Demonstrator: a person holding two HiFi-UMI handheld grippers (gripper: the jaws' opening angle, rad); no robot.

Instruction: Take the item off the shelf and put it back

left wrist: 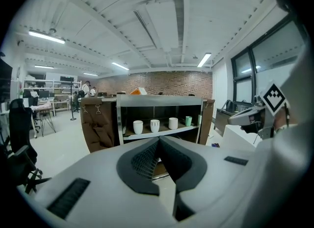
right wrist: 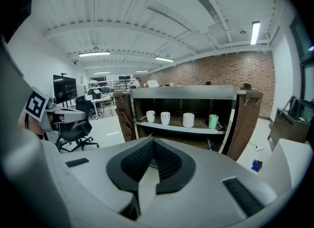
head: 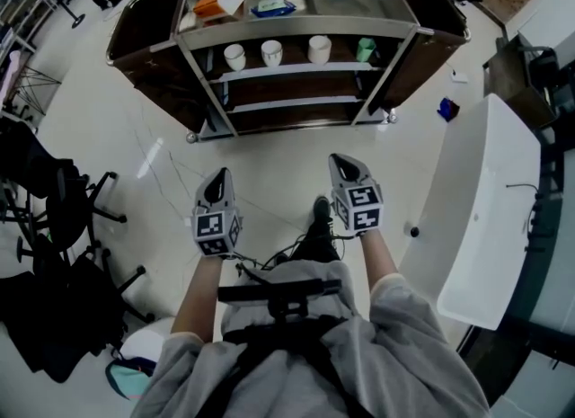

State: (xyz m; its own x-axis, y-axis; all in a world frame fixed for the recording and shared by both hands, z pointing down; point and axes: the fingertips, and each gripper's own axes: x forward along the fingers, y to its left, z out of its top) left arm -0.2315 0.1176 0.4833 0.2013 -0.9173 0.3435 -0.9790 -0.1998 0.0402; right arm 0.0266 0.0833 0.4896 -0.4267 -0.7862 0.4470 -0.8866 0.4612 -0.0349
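Observation:
A dark shelf cart [head: 287, 30] stands ahead of me on the floor. Its upper shelf holds three white cups [head: 271, 52] and, at the right end, a green cup [head: 365, 49]. The left gripper view shows the same row, the white cups [left wrist: 154, 125] and the green cup [left wrist: 188, 120]; so does the right gripper view, with white cups [right wrist: 165, 118] and green cup [right wrist: 213, 121]. My left gripper [head: 220, 177] and right gripper [head: 344, 164] hover side by side well short of the cart. Both are shut and hold nothing.
A long white table [head: 485, 209] runs along my right. Black office chairs [head: 54, 209] stand at the left. A small blue object [head: 447, 109] lies on the floor by the cart's right side. Boxes and packets [head: 216, 1] lie on the cart's top.

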